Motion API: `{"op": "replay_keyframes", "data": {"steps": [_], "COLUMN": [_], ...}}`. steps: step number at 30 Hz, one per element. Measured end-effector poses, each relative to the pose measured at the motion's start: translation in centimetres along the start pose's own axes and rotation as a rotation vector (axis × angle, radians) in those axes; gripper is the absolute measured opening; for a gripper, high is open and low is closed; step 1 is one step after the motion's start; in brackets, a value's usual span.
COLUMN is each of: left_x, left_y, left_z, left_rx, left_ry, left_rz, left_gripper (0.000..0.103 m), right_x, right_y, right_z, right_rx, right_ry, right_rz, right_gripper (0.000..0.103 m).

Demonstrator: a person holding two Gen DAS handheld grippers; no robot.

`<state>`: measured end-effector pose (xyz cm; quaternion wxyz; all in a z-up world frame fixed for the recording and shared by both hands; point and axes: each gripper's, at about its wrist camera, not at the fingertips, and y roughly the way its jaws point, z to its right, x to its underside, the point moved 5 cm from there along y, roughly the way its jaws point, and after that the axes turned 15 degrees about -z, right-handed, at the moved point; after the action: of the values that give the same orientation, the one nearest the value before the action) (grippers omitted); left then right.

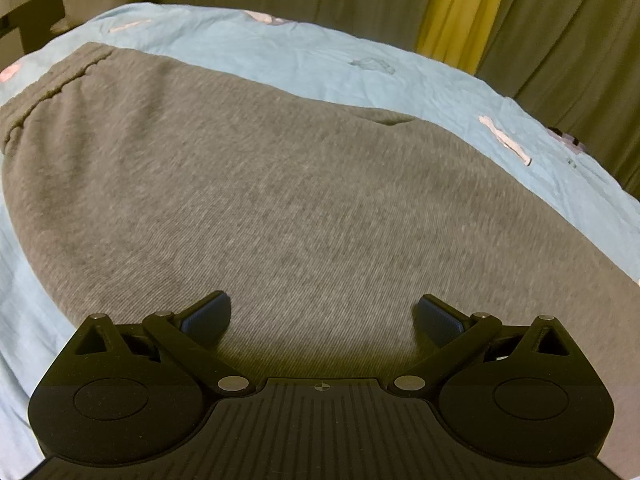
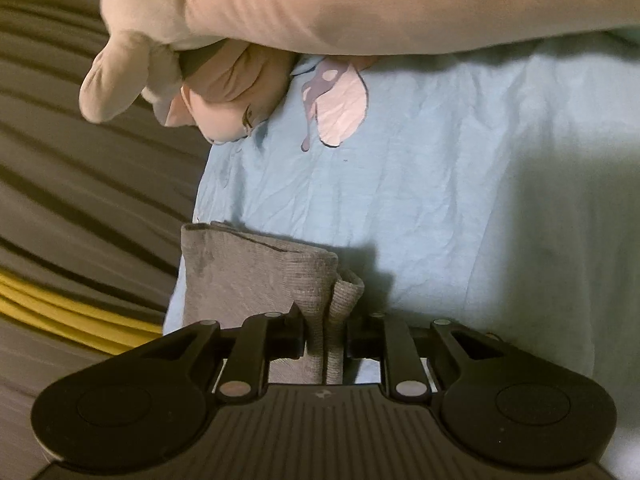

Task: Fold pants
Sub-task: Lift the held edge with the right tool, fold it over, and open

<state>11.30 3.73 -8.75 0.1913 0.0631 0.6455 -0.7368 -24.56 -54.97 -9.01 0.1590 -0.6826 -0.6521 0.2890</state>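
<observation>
here the right gripper (image 2: 325,334) jaws pinch the grey pants (image 2: 256,276) narrowly.

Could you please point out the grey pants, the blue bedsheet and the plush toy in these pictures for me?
grey pants (image 1: 260,200): left wrist view, middle of the flat fabric.
blue bedsheet (image 2: 460,200): right wrist view, bare wrinkled stretch.
plush toy (image 2: 360,4): right wrist view, its pale body.

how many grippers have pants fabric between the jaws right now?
1. The right gripper has a bunched fold of the grey pants between its jaws. The left gripper stands open over flat fabric, gripping nothing.
</observation>
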Motion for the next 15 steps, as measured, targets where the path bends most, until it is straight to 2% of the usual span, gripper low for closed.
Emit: {"op": "replay_keyframes", "data": {"steps": [3, 5, 8, 11, 13, 14, 15], "left_x": [0.0, 0.0, 0.0, 0.0, -0.3, -0.5, -0.6], "left_y": [-0.1, -0.3, -0.6, -1.3, -2.1, -2.8, -3.4], "left_z": [-0.2, -0.4, -0.5, -0.6, -1.3, -1.9, -2.6], "left_rx": [0.017, 0.03, 0.043, 0.06, 0.075, 0.088, 0.099], "left_ry": [-0.009, -0.017, -0.027, -0.039, -0.076, -0.113, -0.152], "left_rz": [0.002, 0.006, 0.022, 0.063, 0.11, 0.15, 0.186], "left_gripper": [0.103, 0.103, 0.103, 0.103, 0.103, 0.103, 0.103], "right_x": [0.0, 0.0, 0.5, 2.8, 6.2, 8.8, 11.9], "right_y": [0.0, 0.0, -0.1, -0.5, -0.2, 0.2, 0.5], "right_z": [-0.4, -0.9, -3.1, -9.0, -14.3, -17.3, -19.9], "right_rx": [0.005, 0.036, 0.175, 0.32, 0.386, 0.391, 0.356], "right_ry": [-0.002, -0.023, -0.148, -0.445, -0.726, -0.88, -1.008], "right_rz": [-0.004, 0.005, 0.041, 0.125, 0.175, 0.189, 0.188], "right_gripper": [0.022, 0.017, 0.012, 0.011, 0.011, 0.011, 0.011]}}
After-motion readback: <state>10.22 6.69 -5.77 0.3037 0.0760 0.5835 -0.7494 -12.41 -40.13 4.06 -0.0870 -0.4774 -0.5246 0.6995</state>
